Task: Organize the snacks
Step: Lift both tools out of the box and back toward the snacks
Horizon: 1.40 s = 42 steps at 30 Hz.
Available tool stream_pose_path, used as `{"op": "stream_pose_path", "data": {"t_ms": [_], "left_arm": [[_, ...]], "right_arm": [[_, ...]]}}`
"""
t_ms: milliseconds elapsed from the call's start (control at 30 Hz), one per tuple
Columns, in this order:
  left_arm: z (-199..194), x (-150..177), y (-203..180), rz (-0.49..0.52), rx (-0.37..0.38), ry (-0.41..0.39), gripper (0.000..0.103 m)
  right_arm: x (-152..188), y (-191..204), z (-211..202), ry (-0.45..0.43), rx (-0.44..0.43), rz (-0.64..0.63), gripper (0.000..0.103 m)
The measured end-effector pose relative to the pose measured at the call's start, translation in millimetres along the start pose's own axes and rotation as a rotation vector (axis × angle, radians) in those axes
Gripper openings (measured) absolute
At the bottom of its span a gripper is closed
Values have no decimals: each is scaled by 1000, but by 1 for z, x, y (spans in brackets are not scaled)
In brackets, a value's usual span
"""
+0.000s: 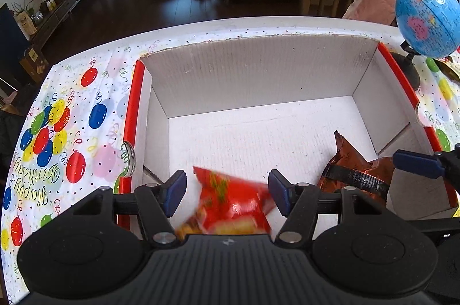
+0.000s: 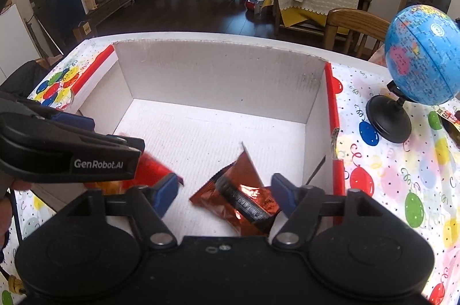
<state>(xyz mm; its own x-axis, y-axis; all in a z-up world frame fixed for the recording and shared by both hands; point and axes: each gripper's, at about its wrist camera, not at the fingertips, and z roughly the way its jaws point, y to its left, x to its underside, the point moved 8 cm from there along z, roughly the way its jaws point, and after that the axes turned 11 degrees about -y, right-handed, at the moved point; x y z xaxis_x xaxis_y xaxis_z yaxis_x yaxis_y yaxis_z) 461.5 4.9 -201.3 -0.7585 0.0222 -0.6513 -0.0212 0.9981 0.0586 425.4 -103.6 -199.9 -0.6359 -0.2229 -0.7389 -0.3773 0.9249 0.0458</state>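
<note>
Snacks dropping into the box (image 1: 258, 80): red bag (image 1: 233, 201) between wide left tongs (image 1: 227, 191), brown bag (image 2: 241, 195) between wide right tongs (image 2: 224, 193); best lifted straight up, clear of both bags.

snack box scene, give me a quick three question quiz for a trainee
1. True or false: the white box holds a red snack bag and a brown snack bag.
2. Which thing stands on the table outside the box? A) globe B) kettle C) lamp
3. Fill in: in its own wrist view, the right gripper hangs over the ____ bag, with its jaws apart.

Key: 1 true; 2 A; 3 brown

The left gripper is over the red bag, which looks blurred; whether its jaws press on it is unclear.
</note>
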Motion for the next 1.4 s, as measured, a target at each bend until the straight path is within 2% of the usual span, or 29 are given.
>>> {"op": "stream_pose_path", "data": {"t_ms": [300, 400, 567, 700, 767, 1033, 1400], "left_arm": [[-20, 0, 6, -36, 15, -23, 67], [-30, 0, 8, -45, 22, -36, 77], [-52, 3, 12, -55, 31, -67, 81], [-72, 5, 16, -64, 50, -96, 84], [-83, 7, 19, -69, 57, -111, 89], [-131, 18, 32, -88, 91, -163, 89], [-198, 50, 36, -61, 150, -212, 89]], "right_arm": [[-5, -4, -23, -45, 14, 18, 82], [-6, -3, -33, -62, 18, 28, 83], [-8, -1, -52, -97, 31, 42, 84], [-9, 4, -68, -126, 39, 64, 90], [-9, 6, -77, -139, 41, 74, 91], [-4, 19, -118, -193, 43, 116, 95], [18, 49, -176, -253, 38, 138, 98]]}}
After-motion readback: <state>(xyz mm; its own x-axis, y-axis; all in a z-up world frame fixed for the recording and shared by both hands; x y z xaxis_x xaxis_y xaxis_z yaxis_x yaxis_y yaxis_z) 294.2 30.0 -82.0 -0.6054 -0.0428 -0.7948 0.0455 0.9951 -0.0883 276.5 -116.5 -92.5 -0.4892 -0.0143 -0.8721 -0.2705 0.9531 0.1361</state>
